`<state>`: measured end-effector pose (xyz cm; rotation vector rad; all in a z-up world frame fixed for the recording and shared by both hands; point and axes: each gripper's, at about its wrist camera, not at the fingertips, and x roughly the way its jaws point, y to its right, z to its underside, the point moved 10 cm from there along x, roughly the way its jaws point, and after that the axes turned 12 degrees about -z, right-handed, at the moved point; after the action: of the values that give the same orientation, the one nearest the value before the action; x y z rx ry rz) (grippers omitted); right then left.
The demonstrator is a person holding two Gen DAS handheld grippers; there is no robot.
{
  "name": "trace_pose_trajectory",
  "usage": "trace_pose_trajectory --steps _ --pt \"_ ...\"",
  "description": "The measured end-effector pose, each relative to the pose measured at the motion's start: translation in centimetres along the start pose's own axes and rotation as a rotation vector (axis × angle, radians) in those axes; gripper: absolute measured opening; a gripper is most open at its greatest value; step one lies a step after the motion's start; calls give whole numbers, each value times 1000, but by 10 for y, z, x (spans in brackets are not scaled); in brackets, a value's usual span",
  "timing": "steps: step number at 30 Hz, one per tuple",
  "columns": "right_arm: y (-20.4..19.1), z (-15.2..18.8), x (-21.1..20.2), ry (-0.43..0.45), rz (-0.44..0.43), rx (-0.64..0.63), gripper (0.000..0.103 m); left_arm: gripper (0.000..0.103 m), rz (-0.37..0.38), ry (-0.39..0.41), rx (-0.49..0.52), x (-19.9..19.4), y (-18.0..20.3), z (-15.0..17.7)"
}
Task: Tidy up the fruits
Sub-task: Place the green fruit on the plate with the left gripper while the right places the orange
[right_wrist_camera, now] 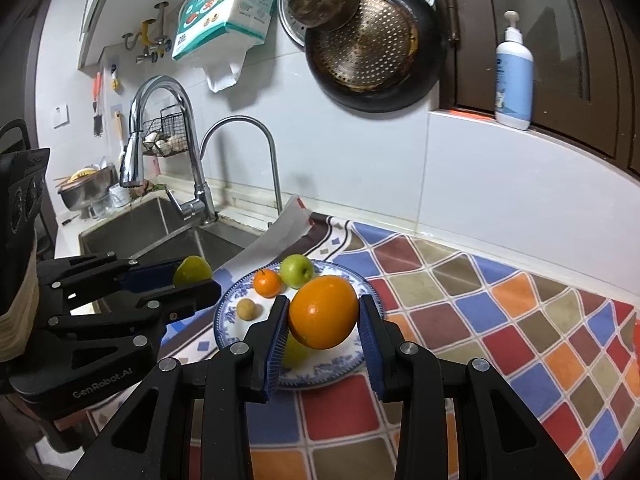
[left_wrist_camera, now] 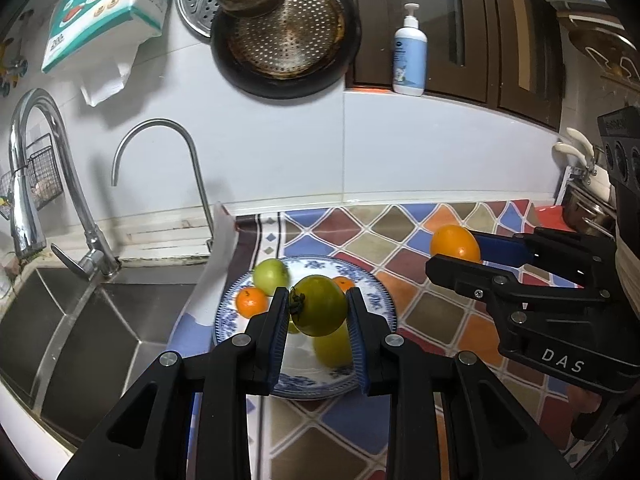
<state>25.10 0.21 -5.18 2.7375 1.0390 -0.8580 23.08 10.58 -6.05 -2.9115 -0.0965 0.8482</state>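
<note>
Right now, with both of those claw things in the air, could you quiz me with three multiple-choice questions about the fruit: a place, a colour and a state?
1. Where does the plate sit?
A. in the sink
B. on the patterned cloth
C. on a shelf

2. What colour is the fruit in the left gripper?
A. yellow-green
B. red
C. purple

3. What state is the right gripper in?
A. open, empty
B. lying on the plate
C. shut on an orange

Answers:
1 B, the chequered cloth shows around its rim.
2 A, the tomato is yellow-green with a dark stem.
3 C, both pads press the orange above the plate.
</note>
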Motion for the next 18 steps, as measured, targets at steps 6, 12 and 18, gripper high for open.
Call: trace_pose_trajectory --steps 6,12,18 --pt "-7 -7 25 -11 -13 -4 35 29 -10 -18 6 20 -16 1" --pt "-6 -12 51 -37 -26 -3 35 29 -5 -42 10 45 -25 1" --pt "1 -16 78 -59 -39 1 35 29 -1 -58 9 71 -28 -2"
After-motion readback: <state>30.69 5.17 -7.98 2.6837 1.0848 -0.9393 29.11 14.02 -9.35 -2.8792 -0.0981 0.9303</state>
